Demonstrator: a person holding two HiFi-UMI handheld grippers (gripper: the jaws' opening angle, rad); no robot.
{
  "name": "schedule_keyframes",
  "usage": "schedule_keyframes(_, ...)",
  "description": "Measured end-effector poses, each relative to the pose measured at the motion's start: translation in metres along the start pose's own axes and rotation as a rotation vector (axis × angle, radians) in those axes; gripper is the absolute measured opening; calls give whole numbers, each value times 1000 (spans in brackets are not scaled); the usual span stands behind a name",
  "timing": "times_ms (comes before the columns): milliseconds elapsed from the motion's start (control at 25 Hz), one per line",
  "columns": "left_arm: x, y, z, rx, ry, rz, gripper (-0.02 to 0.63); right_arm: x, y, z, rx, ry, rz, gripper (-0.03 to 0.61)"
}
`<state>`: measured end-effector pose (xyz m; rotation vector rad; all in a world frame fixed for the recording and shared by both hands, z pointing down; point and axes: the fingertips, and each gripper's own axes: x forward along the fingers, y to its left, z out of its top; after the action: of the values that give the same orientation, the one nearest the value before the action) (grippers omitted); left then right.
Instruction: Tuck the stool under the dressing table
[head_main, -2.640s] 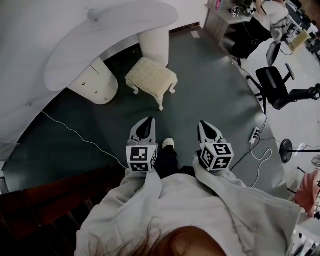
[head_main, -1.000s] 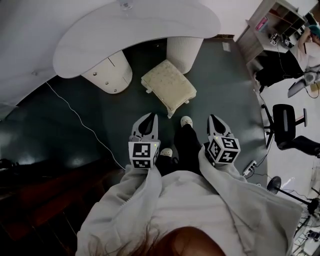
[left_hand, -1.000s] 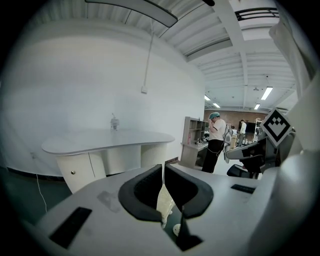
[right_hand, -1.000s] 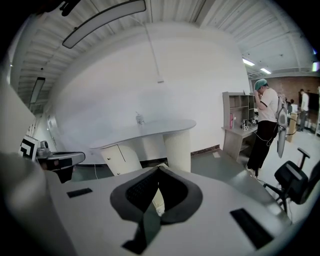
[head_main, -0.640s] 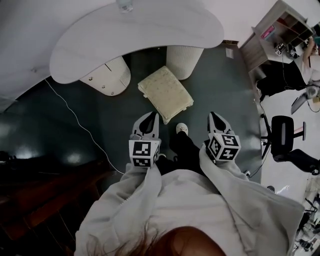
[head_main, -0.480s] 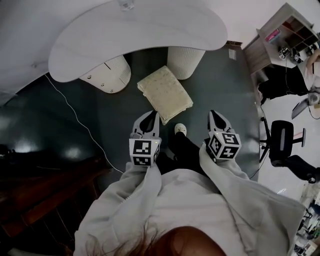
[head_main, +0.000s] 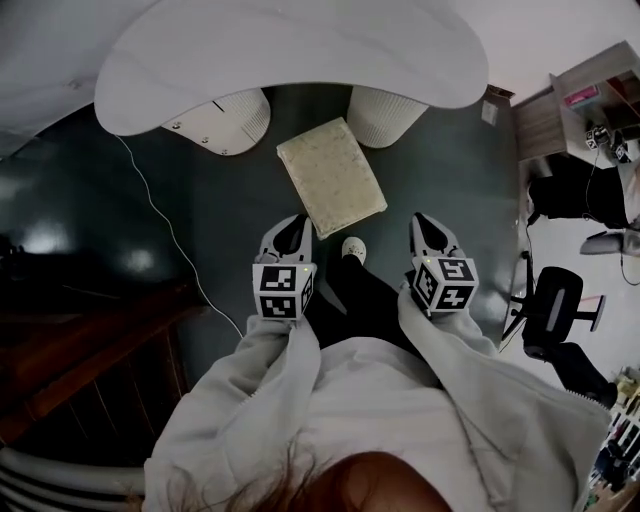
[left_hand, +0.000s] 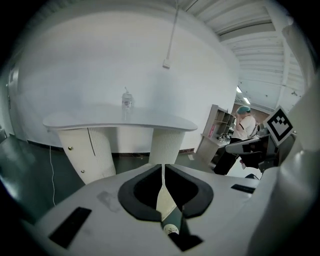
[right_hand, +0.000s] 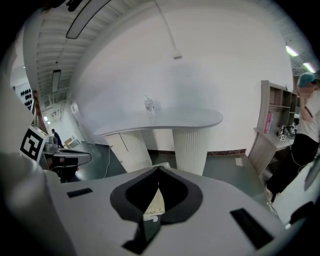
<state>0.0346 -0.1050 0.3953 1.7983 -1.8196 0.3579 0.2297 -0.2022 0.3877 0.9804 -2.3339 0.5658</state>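
The stool (head_main: 331, 175), with a cream padded top, stands on the dark green floor in front of the white dressing table (head_main: 300, 50). Its far end lies near the gap between the table's two pedestals. In the head view my left gripper (head_main: 296, 220) hangs just short of the stool's near left corner, shut and empty. My right gripper (head_main: 419, 220) is level with it, off to the right of the stool, also shut and empty. A strip of the stool (left_hand: 165, 200) shows through the left gripper's (left_hand: 162, 167) closed jaws, and the stool (right_hand: 155, 202) likewise below the right gripper (right_hand: 159, 171).
A clear bottle (left_hand: 127, 100) stands on the table top. A white cable (head_main: 165, 215) runs across the floor at left, beside dark wooden stairs (head_main: 80, 360). A shelf unit (head_main: 575, 110), an office chair (head_main: 550, 310) and a person (right_hand: 305, 125) are at right. My shoe (head_main: 352, 249) is between the grippers.
Both grippers and my view have moved forward towards the table, so the stool now lies close in front of the fingertips. Both pairs of jaws stayed shut.
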Motion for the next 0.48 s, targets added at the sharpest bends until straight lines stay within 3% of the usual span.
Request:
schedule_keyframes(280,21,-2,-15,-72,52,60,28,34,-11,0,-51,58,95,51)
schedule_keyframes(320,24,-2,-17,-84,60,62,43,38,-11,-1,-59,64,110,63)
schedule_keyframes(400,31,-3,-24,-107,85,58,147,46,-12,-3,-72,79,140,117)
schedule_keyframes(480,38,-2,-32,-118,110,64,159,55,-13,-8,-82,94,167,149)
